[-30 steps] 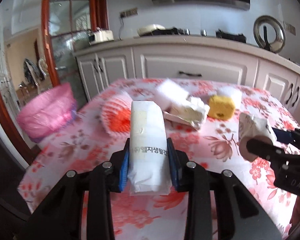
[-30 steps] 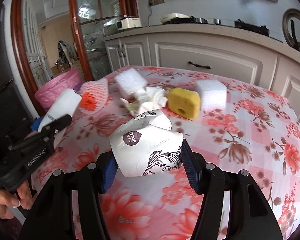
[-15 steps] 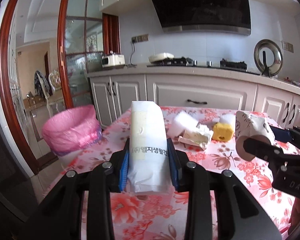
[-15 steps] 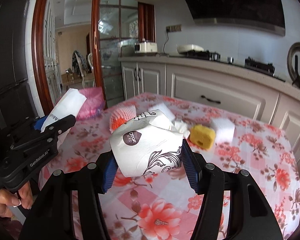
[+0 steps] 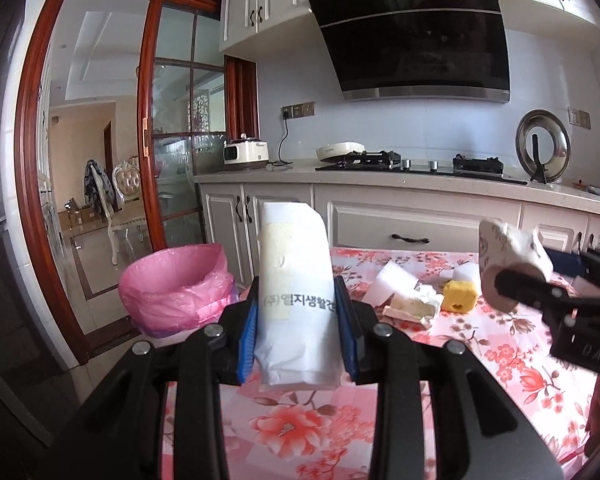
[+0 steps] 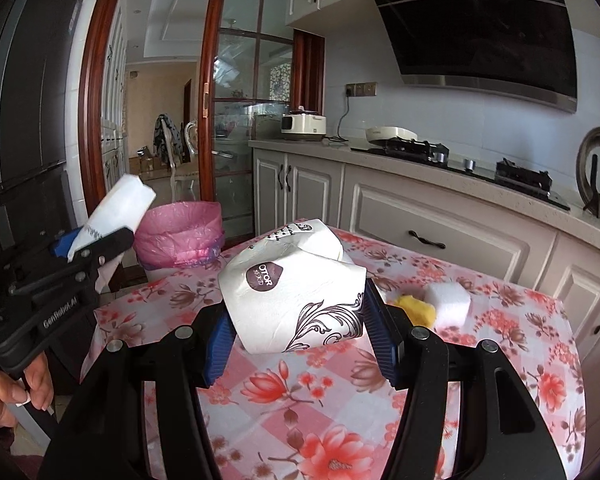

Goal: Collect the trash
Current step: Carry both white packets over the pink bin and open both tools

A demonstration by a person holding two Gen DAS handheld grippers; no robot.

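Note:
My left gripper (image 5: 298, 312) is shut on a white packet with black printed lettering (image 5: 296, 292), held upright above the table's near edge. My right gripper (image 6: 298, 312) is shut on a crumpled white paper package with a dark scroll pattern (image 6: 292, 292). Each gripper shows in the other's view: the right gripper (image 5: 540, 280) at the right, the left gripper (image 6: 96, 240) at the left. A bin lined with a pink bag (image 5: 176, 284) stands on the floor beyond the table's left corner, also seen as the pink-lined bin (image 6: 180, 232).
On the floral tablecloth (image 5: 512, 352) lie a yellow sponge (image 5: 460, 296), a white foam block (image 5: 394, 286) and a crumpled white wrapper (image 5: 412, 306). White cabinets and a counter (image 5: 420, 216) run behind. A hand (image 6: 4, 396) grips the left tool's handle.
Both grippers rose and tilted up with their loads still held. The table sank lower in both views and the pink bin came closer and more central.

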